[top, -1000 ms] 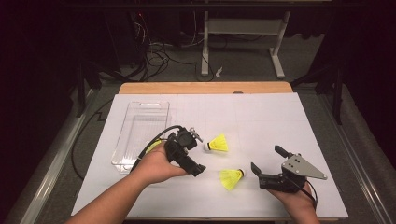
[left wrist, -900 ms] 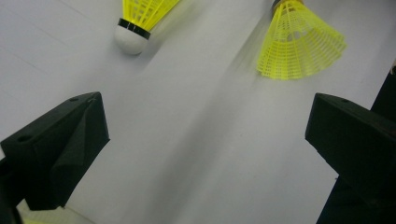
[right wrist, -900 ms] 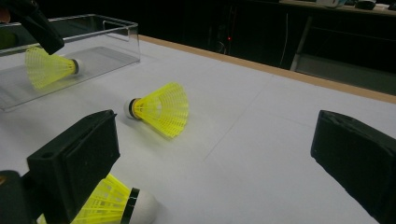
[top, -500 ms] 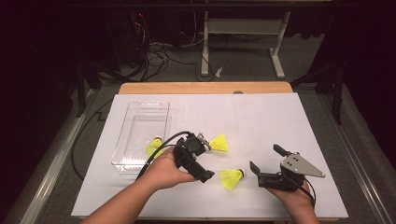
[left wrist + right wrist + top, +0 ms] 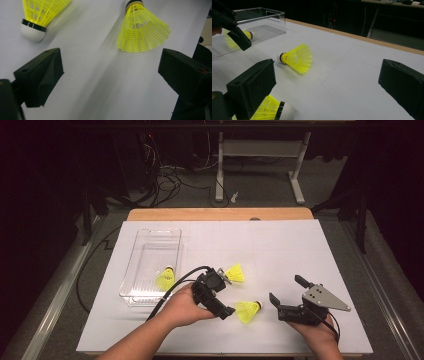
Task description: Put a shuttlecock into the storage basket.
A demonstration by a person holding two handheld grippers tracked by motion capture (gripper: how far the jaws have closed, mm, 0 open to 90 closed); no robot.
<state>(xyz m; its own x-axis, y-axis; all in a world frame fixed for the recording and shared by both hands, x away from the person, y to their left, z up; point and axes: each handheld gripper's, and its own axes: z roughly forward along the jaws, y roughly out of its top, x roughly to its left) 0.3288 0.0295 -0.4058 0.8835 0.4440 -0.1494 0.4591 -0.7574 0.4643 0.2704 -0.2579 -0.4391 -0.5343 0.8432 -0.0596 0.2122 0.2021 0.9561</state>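
The wide white paper-covered surface (image 5: 280, 245) takes the middle of the room, and a light brown wooden edge strip (image 5: 220, 214) runs along its far side. Grey metal rails (image 5: 55, 295) border it on the left and right. Behind it lies a grey carpet floor (image 5: 260, 190) with a tangle of black cables (image 5: 165, 180) on it. Farther back stands a white metal frame of a desk (image 5: 260, 150), its two feet resting on the floor. The rest of the room is very dark; the light falls mainly on the surface.

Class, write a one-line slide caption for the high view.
Left gripper open between two yellow shuttlecocks on the white table; a third lies in the clear bin.
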